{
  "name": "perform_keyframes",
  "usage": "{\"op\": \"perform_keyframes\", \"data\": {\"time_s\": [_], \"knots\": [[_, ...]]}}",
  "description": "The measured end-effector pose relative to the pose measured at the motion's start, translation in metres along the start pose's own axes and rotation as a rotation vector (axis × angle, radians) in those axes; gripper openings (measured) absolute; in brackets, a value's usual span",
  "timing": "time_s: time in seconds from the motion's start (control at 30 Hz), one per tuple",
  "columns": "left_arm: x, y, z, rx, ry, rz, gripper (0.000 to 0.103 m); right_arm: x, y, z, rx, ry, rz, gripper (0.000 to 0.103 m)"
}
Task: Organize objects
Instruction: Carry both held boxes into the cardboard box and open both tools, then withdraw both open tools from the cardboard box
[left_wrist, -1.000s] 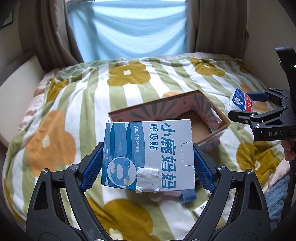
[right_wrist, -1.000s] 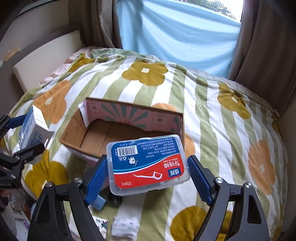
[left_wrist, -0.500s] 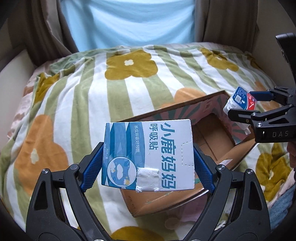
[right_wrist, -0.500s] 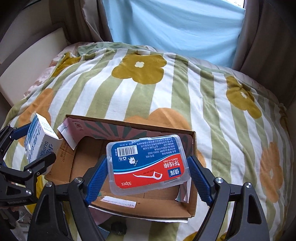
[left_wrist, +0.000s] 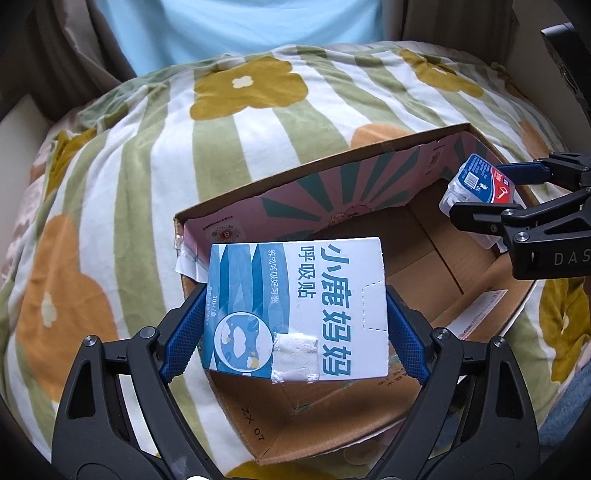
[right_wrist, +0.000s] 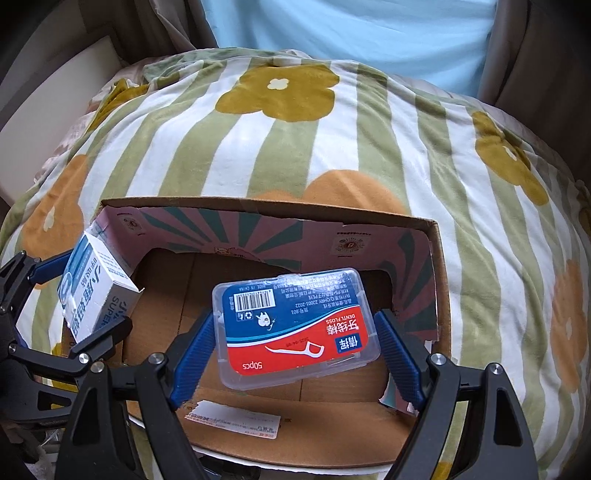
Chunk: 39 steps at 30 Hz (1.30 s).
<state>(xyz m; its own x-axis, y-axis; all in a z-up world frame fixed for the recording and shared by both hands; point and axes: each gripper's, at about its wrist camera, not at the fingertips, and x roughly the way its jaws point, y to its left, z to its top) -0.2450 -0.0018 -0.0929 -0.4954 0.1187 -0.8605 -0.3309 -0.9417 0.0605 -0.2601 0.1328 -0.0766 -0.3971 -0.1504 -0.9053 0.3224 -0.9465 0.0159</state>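
My left gripper (left_wrist: 295, 325) is shut on a blue and white carton (left_wrist: 299, 306) with Chinese print, held over the left part of an open cardboard box (left_wrist: 332, 173). My right gripper (right_wrist: 295, 350) is shut on a clear plastic dental floss case (right_wrist: 295, 328) with a blue and red label, held over the box's brown floor (right_wrist: 332, 387). The carton also shows in the right wrist view (right_wrist: 96, 284) at the left, and the floss case in the left wrist view (left_wrist: 476, 188) at the right. The box (right_wrist: 258, 210) has pink and teal inner walls.
The box sits on a soft bed cover (left_wrist: 147, 155) with green stripes and yellow and orange flowers (right_wrist: 277, 92). A blue curtain (right_wrist: 351, 29) hangs behind the bed. A white paper label (right_wrist: 232, 421) lies on the box's near flap.
Both grippers have moved forward with their loads, from in front of the box to over its open inside. The box now looks nearer and larger in both views.
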Motion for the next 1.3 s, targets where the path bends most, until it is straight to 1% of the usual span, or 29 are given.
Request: {"op": "perform_keyframes", "data": {"time_s": [0.13,0.2,0.27,0.3,0.33,0.43,0.5,0.63,0.8,0.9,1.03,1.23,1.3], "knots": [[0.004,0.001,-0.001,0.002,0.005,-0.02,0.088,0.003,0.002,0.003,0.002,0.005,0.011,0.082],[0.002,-0.003,0.001,0.032,-0.007,-0.017,0.088,0.004,0.002,0.005,0.014,0.002,0.014,0.082],[-0.002,-0.008,0.002,0.069,-0.022,0.013,0.103,0.007,0.001,0.008,0.042,0.024,0.011,0.083],[-0.005,-0.009,0.001,0.08,-0.037,0.019,0.103,0.008,-0.001,0.008,0.061,0.028,0.005,0.083],[-0.007,-0.009,0.002,0.085,-0.041,0.018,0.103,0.008,-0.002,0.008,0.071,0.026,0.004,0.086],[-0.009,-0.005,0.0,0.071,-0.033,0.015,0.103,0.007,-0.004,0.006,0.074,0.01,0.006,0.103],[-0.012,-0.002,-0.003,0.057,-0.038,0.001,0.103,0.006,-0.006,0.002,0.078,-0.001,-0.001,0.102],[-0.017,-0.001,-0.009,0.046,-0.044,-0.008,0.103,0.004,-0.007,-0.004,0.071,0.011,-0.004,0.103],[-0.027,-0.006,-0.013,0.063,-0.059,0.004,0.103,-0.007,-0.005,-0.004,0.052,0.009,-0.039,0.103],[-0.037,-0.006,-0.013,0.061,-0.072,0.016,0.103,-0.016,-0.004,-0.006,0.051,0.016,-0.008,0.103],[-0.055,-0.003,-0.015,0.049,-0.097,0.014,0.103,-0.033,0.003,-0.01,0.046,-0.012,0.001,0.103],[-0.09,-0.002,-0.017,0.062,-0.131,0.051,0.103,-0.065,0.011,-0.017,0.039,-0.066,0.022,0.103],[-0.104,0.001,-0.018,0.056,-0.146,0.06,0.103,-0.079,0.015,-0.02,0.02,-0.095,0.009,0.103]]}}
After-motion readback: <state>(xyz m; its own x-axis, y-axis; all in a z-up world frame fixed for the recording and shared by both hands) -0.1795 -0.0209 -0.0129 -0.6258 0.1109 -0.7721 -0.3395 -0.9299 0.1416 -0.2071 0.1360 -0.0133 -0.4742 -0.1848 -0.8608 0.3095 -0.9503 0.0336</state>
